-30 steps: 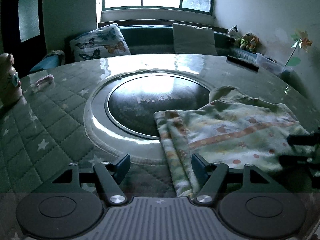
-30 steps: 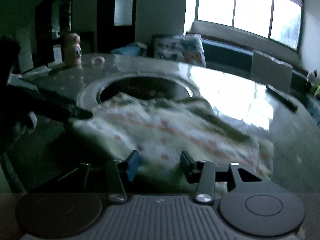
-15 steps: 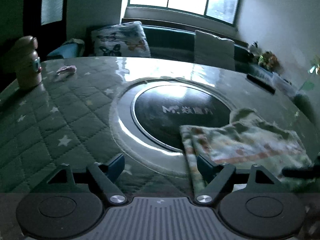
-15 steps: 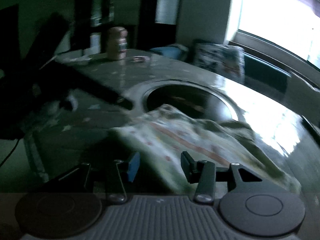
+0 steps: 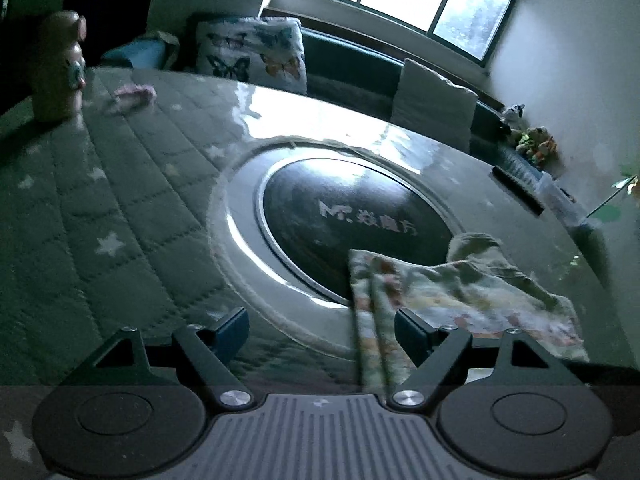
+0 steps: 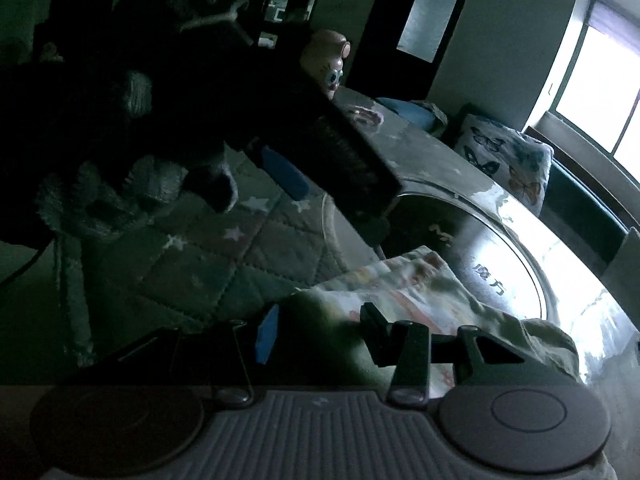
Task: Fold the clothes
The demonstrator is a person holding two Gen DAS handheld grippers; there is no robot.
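Observation:
A pale floral garment (image 5: 460,292) lies folded on the round table, partly over the dark centre disc (image 5: 340,216). My left gripper (image 5: 320,328) stands open and wide at the garment's left end, and the folded edge (image 5: 376,332) runs just inside its right finger without being pinched. In the right wrist view the garment (image 6: 404,280) reaches down between the fingers of my right gripper (image 6: 318,328). Its jaws are closing with a shadowed fold between them, and I see no pad pressing on it. The left gripper (image 6: 332,204) hangs dark over the garment's far corner.
A quilted, star-patterned cover (image 5: 100,208) spans the table's left side. A pink figure-shaped bottle (image 5: 60,72) and a small pink thing (image 5: 134,94) sit far left, a dark remote (image 5: 518,194) far right. A fuzzy grey sleeve (image 6: 116,196) fills the right view's left side.
The right gripper has swung and rolled along the garment's edge toward the left gripper, and its jaws have narrowed. The left gripper rolled, shifted slightly, and its jaws widened.

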